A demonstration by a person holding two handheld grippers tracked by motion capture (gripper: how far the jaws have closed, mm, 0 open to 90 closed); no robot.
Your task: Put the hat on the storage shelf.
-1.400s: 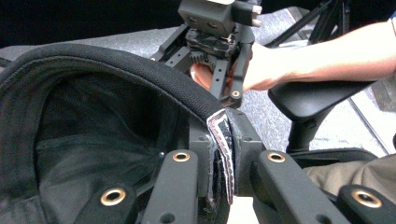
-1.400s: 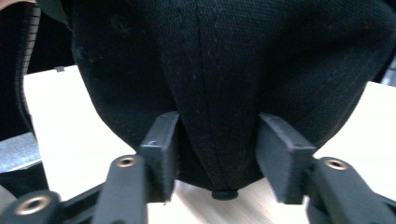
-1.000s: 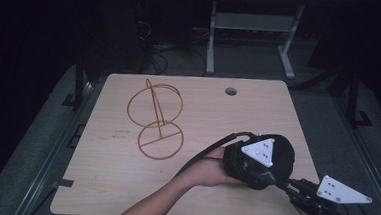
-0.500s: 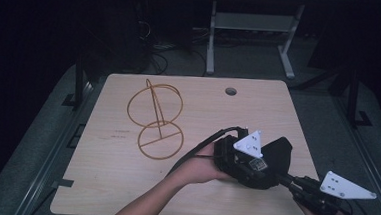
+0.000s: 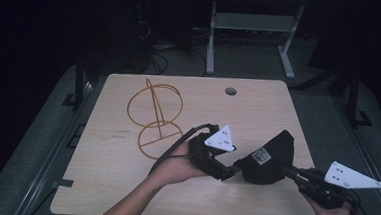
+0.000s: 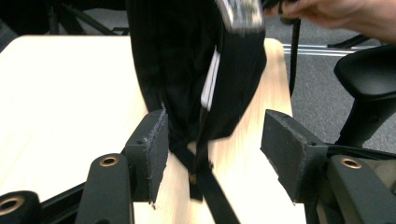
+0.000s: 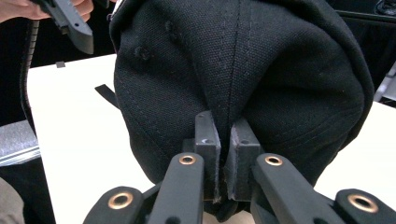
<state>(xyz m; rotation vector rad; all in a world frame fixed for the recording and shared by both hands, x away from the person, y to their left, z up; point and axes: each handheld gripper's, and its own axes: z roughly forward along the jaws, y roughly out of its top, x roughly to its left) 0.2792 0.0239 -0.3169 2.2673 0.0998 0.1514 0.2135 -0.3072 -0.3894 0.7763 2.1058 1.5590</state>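
Observation:
A black cap (image 5: 268, 160) is held up over the front right of the wooden table (image 5: 123, 193). My right gripper (image 5: 286, 169) is shut on the cap's crown fabric, which is pinched between its pads (image 7: 208, 140) in the right gripper view, where the cap (image 7: 243, 70) looms large. My left gripper (image 5: 228, 172) sits just left of the cap, open. In the left gripper view its pads (image 6: 154, 149) stand wide apart, with the cap (image 6: 187, 70) and its dangling black strap (image 6: 208, 182) between and beyond them.
A gold wire stand (image 5: 158, 118) of rings and a post rests at the table's left middle. A round cable hole (image 5: 231, 91) lies near the far edge. Table legs and cables sit behind on the dark floor.
The left gripper has let go of the cap and drawn back to the left, opening. The right gripper has lifted and turned the cap, holding it by the crown.

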